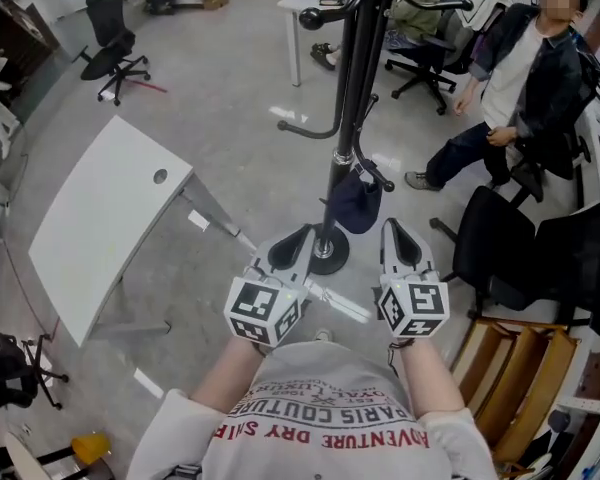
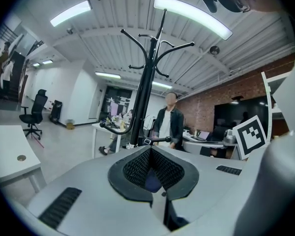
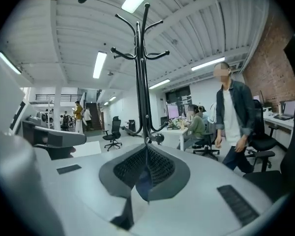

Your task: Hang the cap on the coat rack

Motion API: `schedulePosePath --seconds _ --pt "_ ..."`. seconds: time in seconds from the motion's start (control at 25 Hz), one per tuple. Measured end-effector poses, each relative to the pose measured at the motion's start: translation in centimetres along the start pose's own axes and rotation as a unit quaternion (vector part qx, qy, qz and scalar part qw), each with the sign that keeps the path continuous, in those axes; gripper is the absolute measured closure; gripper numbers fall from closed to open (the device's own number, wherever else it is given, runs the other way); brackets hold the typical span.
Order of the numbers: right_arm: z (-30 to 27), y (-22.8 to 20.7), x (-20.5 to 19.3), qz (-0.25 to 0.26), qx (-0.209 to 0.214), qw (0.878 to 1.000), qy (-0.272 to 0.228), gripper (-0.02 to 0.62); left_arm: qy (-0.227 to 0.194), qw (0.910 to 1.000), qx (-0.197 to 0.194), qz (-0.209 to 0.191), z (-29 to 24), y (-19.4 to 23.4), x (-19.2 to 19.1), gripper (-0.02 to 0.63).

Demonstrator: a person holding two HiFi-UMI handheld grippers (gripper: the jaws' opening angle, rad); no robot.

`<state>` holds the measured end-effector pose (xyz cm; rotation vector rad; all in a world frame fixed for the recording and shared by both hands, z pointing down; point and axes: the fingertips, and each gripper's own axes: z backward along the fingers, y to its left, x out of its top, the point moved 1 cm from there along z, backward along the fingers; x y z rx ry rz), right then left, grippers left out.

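Observation:
A dark navy cap [image 1: 358,200] hangs from a low hook on the black coat rack [image 1: 352,68], just above the rack's round base [image 1: 327,258]. My left gripper [image 1: 290,240] sits to the left of the base with its jaws together and nothing held. My right gripper [image 1: 395,233] is right of the cap, below it in the head view, also shut and empty. In the left gripper view the closed left gripper [image 2: 150,149] points at the coat rack [image 2: 146,82]. The right gripper [image 3: 146,148] likewise faces the coat rack [image 3: 141,73].
A white table [image 1: 100,218] stands to the left. A person in a dark jacket [image 1: 525,78] stands at the right, behind black office chairs [image 1: 520,248]. A wooden shelf [image 1: 510,368] is at lower right. Another black chair [image 1: 115,53] is far left.

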<state>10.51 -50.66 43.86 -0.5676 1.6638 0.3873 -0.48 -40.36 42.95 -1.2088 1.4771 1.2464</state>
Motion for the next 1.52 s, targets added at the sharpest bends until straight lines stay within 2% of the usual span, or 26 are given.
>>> schedulePosePath --seconds 0.2,0.4,0.6,0.8,1.52 --pt "2.6 1.9 2.3 -0.003 -0.006 0.999 -0.034 0.58 -0.019 0.9994 -0.014 -0.025 1.8 -0.1 2.8 0.601" --pt "3.5 3.7 4.0 0.002 -0.002 0.999 -0.046 0.58 -0.033 0.9989 -0.015 -0.03 2.9 0.8 4.4 0.601" --pt "4.0 3.8 4.8 0.015 -0.013 0.999 -0.048 0.581 -0.037 0.9987 -0.015 -0.031 3.4 1.1 4.7 0.601" --pt "3.9 3.5 4.9 0.009 -0.019 0.999 -0.049 0.581 -0.038 0.9986 -0.017 -0.032 3.1 1.3 5.0 0.601" --pt "3.6 3.5 3.5 0.011 0.0 0.999 -0.032 0.581 -0.031 0.9987 -0.014 -0.037 3.0 0.6 3.8 0.601"
